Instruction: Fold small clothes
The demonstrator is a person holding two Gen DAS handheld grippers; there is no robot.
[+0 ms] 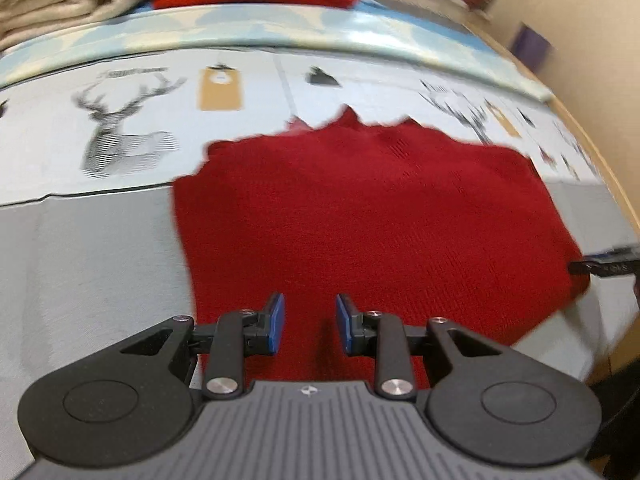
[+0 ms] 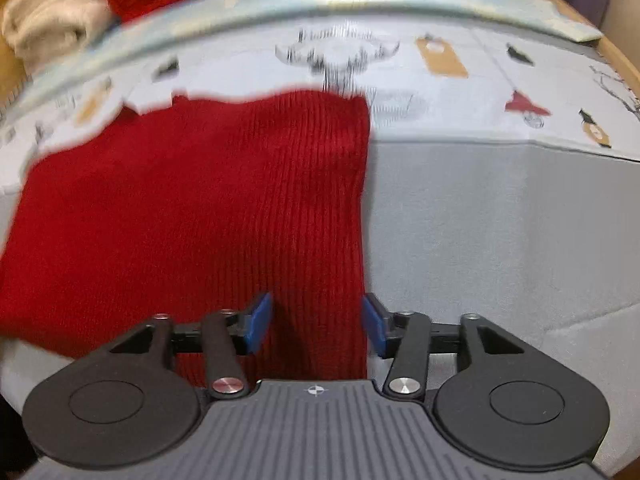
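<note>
I saw the red knit (image 1: 360, 216) lying flat on the grey sheet (image 1: 92, 264). My left fingers (image 1: 310, 324) hovered spread over its near edge; my right fingers (image 2: 316, 324) straddled its right edge, gripping nothing.

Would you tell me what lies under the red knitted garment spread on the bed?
The red knitted garment lies on a grey sheet, with a deer-print cover under its far edge. Whatever is directly beneath its middle is covered.
</note>
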